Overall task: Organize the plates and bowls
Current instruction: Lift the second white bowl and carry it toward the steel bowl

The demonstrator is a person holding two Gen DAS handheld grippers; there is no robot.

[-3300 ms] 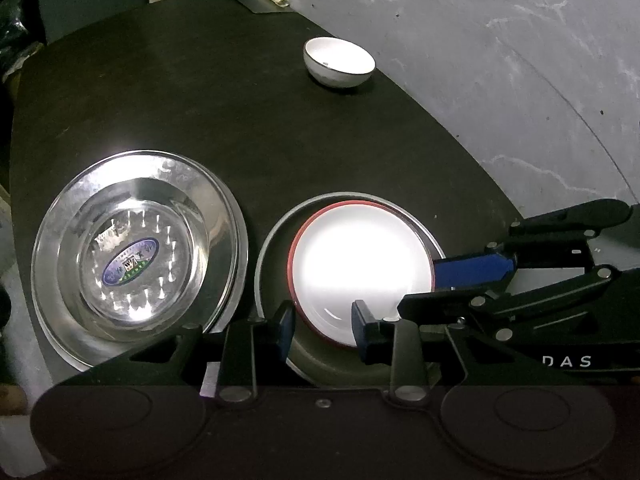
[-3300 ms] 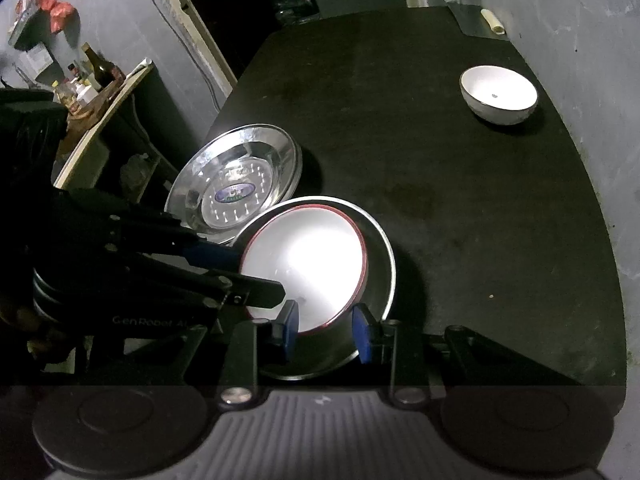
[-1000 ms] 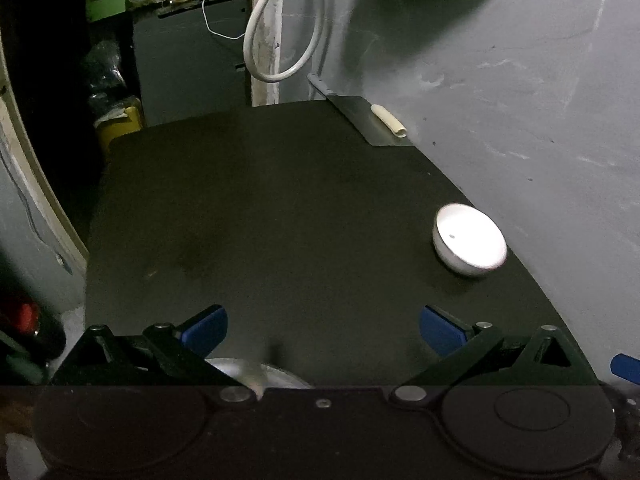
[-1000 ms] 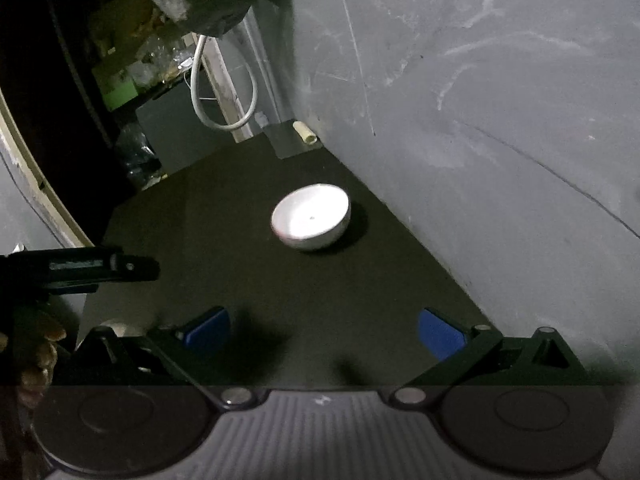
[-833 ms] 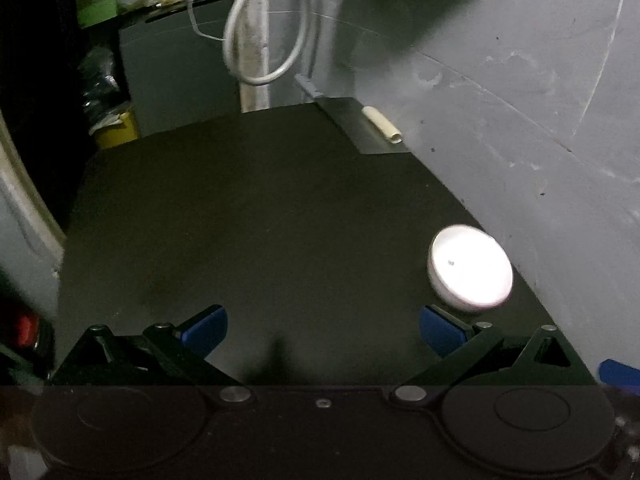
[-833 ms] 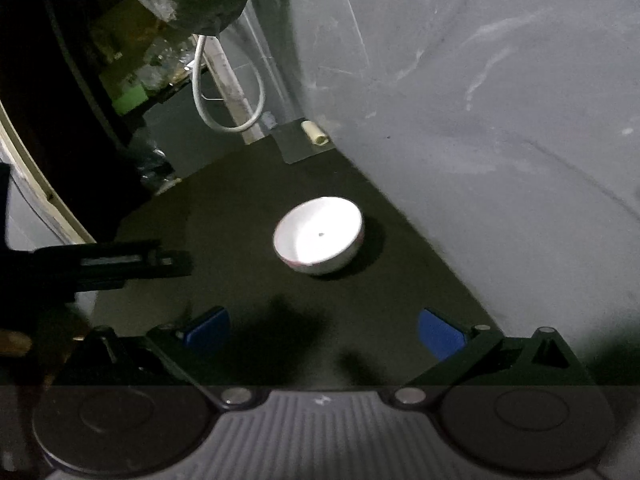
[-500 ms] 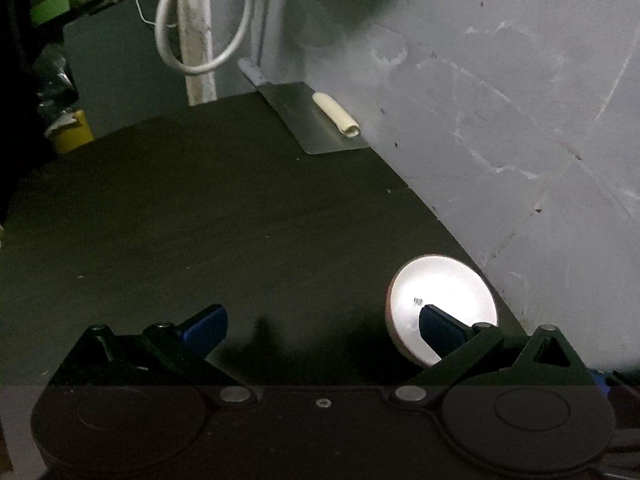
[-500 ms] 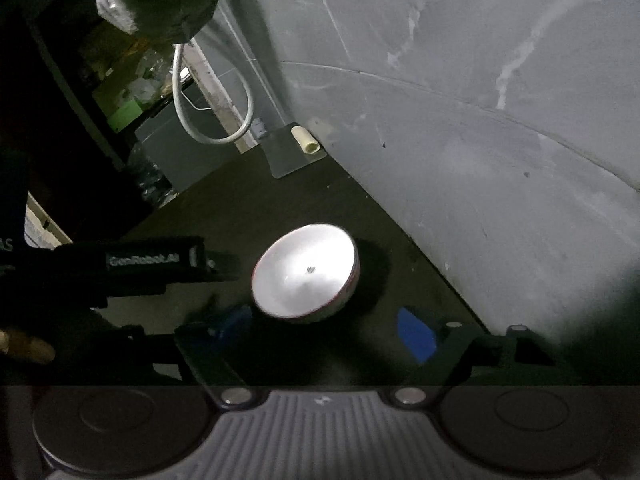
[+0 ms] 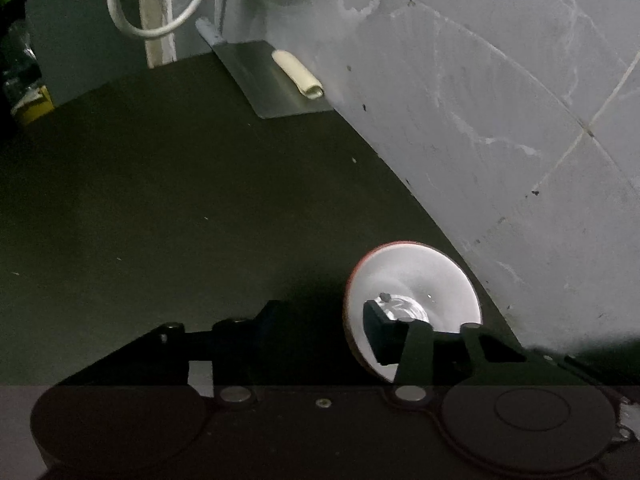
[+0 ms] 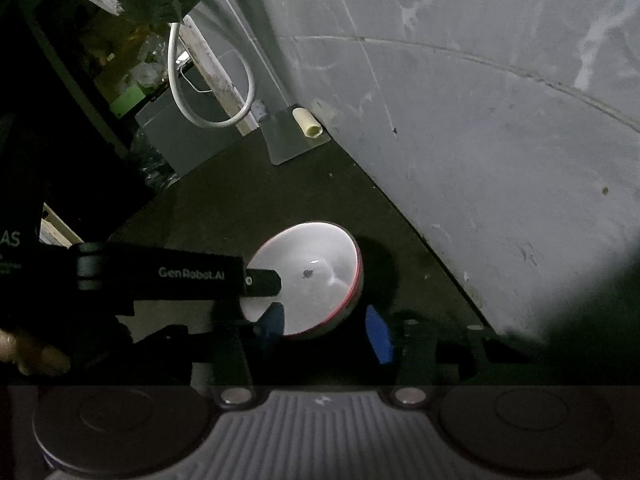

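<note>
Bowl, white ceramic with red rim (image 10: 308, 276), on dark tabletop (image 9: 180, 200) beside grey wall | left tongs (image 9: 320, 328) and right tongs (image 10: 324, 326) both just narrowing, each straddling bowl's near rim | grip uncertain.

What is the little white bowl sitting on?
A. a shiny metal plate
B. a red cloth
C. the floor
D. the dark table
D: the white bowl with its thin red rim rests straight on the dark table near the grey wall, with nothing under it.
</note>
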